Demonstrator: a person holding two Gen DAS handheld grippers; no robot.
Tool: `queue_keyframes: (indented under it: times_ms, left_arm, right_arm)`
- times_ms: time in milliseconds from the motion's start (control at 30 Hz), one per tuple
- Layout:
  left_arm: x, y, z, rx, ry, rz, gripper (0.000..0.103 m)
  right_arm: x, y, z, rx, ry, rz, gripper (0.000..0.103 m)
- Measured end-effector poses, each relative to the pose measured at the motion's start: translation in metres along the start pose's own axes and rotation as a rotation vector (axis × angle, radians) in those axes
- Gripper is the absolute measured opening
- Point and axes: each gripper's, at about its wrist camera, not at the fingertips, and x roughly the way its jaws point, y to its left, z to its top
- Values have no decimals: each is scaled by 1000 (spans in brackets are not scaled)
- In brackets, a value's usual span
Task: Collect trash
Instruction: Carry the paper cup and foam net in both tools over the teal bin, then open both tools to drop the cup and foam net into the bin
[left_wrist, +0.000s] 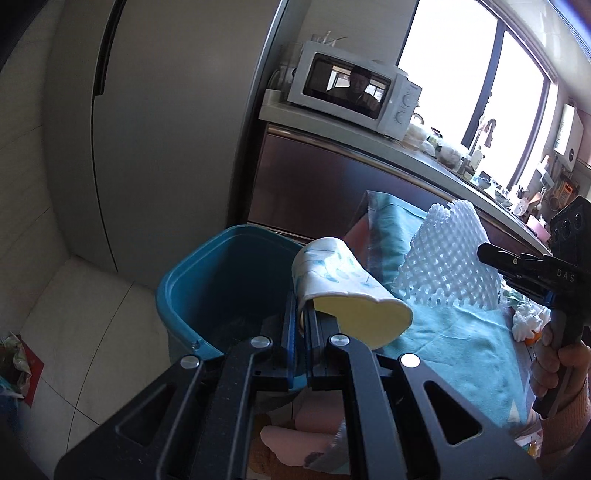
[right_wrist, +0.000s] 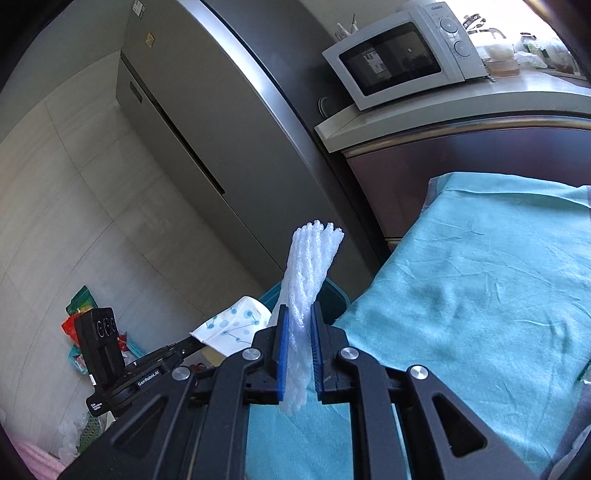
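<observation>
My left gripper (left_wrist: 302, 314) is shut on a crushed white paper cup (left_wrist: 343, 284) with a blue print, held at the right rim of a blue trash bin (left_wrist: 192, 295). The cup also shows in the right wrist view (right_wrist: 232, 325). My right gripper (right_wrist: 297, 321) is shut on a white foam fruit net (right_wrist: 310, 266), which stands up between the blue pads. In the left wrist view the right gripper (left_wrist: 487, 254) holds the net (left_wrist: 443, 258) over the teal cloth, to the right of the bin. Only part of the bin's rim (right_wrist: 332, 291) shows behind the net.
A table with a teal cloth (right_wrist: 480, 266) lies right of the bin. A crumpled white tissue (left_wrist: 528, 321) lies on it. A grey fridge (left_wrist: 166, 129), a counter with a microwave (left_wrist: 351, 92) and a tiled floor (left_wrist: 74, 314) with bags (right_wrist: 81, 310) surround the spot.
</observation>
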Motion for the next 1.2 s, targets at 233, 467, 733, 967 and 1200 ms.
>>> queue_keyframes:
  times_ms: [233, 467, 733, 967, 1200]
  left_arm:
    - [20, 21, 6, -21, 24, 73, 4]
    - [38, 26, 6, -23, 45, 122, 4]
    - [60, 31, 3, -23, 88, 157, 4]
    - [79, 33, 4, -25, 119, 180, 5]
    - [100, 43, -1, -85, 155, 171, 20]
  right_arm:
    - [37, 7, 6, -10, 67, -11, 10]
    - [74, 15, 9, -30, 151, -32, 11]
    - [113, 25, 7, -57, 248, -60, 11]
    - [140, 32, 4, -79, 316, -76, 13]
    - [153, 34, 2, -75, 334, -90, 23]
